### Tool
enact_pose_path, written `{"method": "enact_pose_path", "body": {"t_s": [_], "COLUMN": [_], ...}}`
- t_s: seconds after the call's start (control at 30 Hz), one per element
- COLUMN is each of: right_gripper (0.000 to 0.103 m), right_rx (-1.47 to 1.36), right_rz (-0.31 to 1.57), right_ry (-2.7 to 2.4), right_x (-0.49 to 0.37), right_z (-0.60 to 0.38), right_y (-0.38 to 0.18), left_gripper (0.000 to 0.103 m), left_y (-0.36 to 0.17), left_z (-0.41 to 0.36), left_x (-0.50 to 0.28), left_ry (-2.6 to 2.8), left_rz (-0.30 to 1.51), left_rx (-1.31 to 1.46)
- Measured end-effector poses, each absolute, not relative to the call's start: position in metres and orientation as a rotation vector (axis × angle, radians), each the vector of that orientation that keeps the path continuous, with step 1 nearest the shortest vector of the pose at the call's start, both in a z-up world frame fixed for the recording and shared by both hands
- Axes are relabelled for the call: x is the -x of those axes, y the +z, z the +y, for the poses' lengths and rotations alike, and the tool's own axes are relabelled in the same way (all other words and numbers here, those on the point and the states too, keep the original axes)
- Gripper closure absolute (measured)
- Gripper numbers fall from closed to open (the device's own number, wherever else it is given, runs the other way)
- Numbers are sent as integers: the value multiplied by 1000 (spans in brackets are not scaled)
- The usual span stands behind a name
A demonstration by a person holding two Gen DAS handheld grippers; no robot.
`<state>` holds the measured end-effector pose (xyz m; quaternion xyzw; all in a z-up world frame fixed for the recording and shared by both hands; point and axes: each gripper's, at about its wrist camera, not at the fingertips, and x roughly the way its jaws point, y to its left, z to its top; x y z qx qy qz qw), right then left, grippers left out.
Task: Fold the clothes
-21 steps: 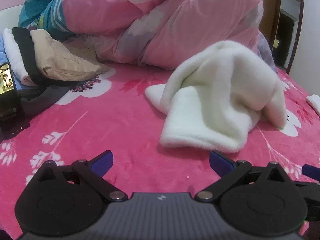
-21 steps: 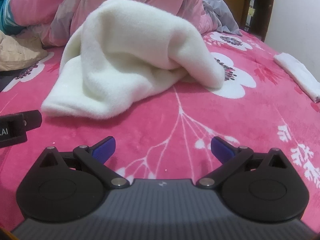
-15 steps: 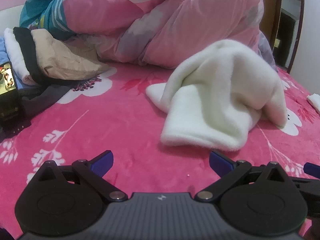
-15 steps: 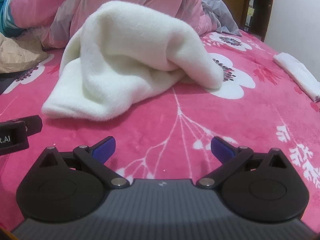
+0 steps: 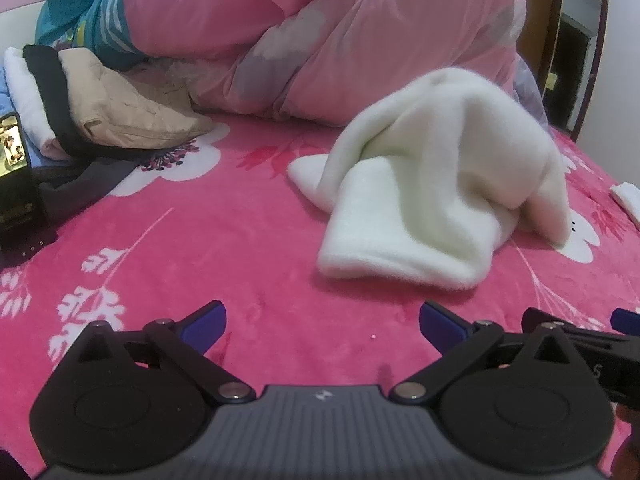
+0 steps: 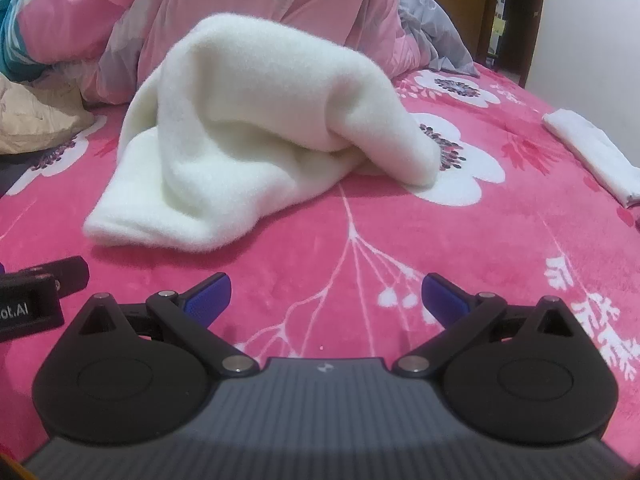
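Between the blue pads of the left gripper: bare pink bedspread only. Jaws spread to full width, holding nothing. Right gripper the same, wide and empty, over a white branch print.

Both claws tilt down toward the bed, short of the cloth. Likely reading: set wide and low so either can take an edge on approach.

Ahead of both, apart from the pads: cream fleece garment, heaped in a hump, not spread. Its thick near hem lies flat on the bedspread, ahead-left of the right claw, ahead-right of the left. 1 rounded flap droops to the far right. Hem looks the easiest edge to pinch.

Open room: wide bare strip of bedspread left of the garment, and more to its right. Enough to lay it flat, I judge.

Far left of the left claw: stack of folded clothes, probably finished pieces, and a lit phone propped nearer. Far right: 1 white folded cloth. Beyond all, a bunched pink duvet bounds the work area.
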<state>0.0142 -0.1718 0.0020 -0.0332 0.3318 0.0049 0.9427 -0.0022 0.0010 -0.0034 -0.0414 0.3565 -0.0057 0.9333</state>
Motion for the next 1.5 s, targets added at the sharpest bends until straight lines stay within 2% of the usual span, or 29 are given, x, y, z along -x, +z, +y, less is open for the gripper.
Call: {"method": "enact_pose_path", "body": {"t_s": [0.3,1.5], "right_gripper": [1,1], "right_rx": [54,56], "right_rz": [679,682], "right_ry": [14,30], "right_x": [-16,-24], "right_z": [-177,-173], "right_y": [6,10], "left_gripper": [0,0], "left_y": [-3,-4], "left_z": [10,14], "left_x": [6,-1], "left_ry": [-8,19], "left_rz": [718,691], "left_rx": [145,89]}}
